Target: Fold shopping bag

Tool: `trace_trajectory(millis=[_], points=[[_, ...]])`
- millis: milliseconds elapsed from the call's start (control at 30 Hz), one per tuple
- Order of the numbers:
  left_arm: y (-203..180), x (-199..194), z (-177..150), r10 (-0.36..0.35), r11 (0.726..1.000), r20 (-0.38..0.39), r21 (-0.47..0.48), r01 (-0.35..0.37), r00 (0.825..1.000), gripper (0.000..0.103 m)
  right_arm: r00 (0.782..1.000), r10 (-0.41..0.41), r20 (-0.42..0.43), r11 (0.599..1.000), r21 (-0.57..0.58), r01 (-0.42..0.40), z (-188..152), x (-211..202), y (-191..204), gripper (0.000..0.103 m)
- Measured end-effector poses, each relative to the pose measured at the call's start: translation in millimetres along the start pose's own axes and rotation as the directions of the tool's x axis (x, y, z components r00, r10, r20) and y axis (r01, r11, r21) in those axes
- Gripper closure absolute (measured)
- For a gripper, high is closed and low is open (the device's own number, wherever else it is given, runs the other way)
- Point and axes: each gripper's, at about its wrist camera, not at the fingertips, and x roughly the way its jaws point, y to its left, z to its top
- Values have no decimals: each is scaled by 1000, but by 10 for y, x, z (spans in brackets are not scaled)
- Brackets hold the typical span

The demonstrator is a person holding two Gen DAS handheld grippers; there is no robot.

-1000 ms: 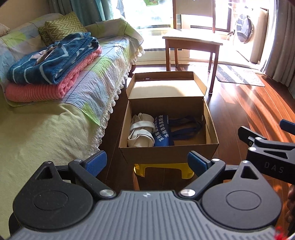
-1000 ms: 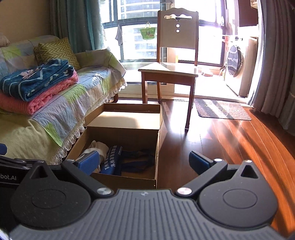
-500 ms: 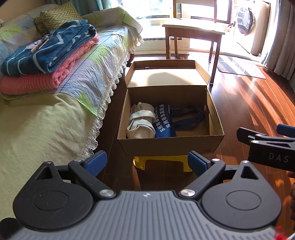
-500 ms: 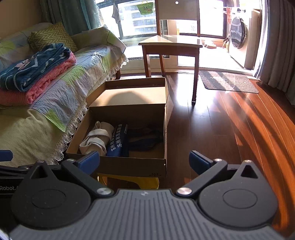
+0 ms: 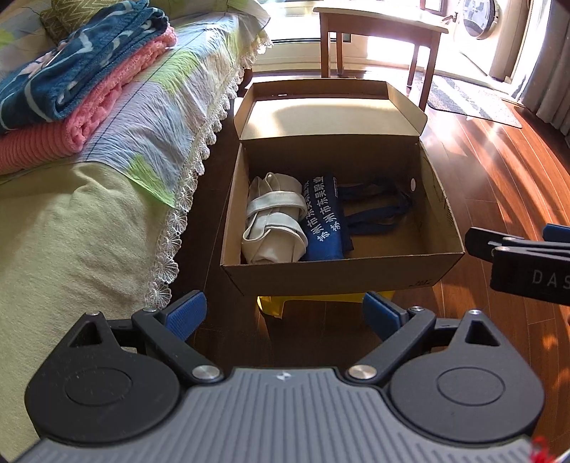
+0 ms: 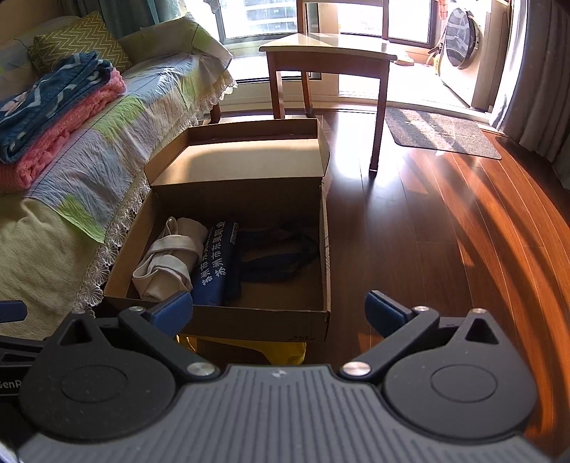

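Blue-padded, both the left gripper (image 5: pixel 285 313) and right gripper (image 6: pixel 279 308) hang spread and empty short of the box (image 5: pixel 342 272), likely readying a reach. Inside it lie a cream bag (image 5: pixel 272 220) and navy bag (image 5: pixel 326 217), touching.

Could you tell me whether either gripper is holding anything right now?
Nothing is held: the left gripper and right gripper are both open, short of the bags in the box.

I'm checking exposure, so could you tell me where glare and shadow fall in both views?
Left wrist view: the window area behind the wooden chair is blown out; the open brown cardboard box is shaded inside. Right wrist view: sun glares on the wooden floor.
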Motion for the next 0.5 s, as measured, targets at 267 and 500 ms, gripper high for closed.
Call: trace_trajectory(millis=[267, 500], points=[[94, 285, 113, -7, 1000, -36, 0, 7, 999, 7, 999, -18, -39, 1000, -9, 18, 132, 328, 144, 1], [266, 377, 111, 5, 1000, -52, -22, -7, 999, 7, 998, 0, -68, 998, -63, -4, 250, 583, 369, 1]])
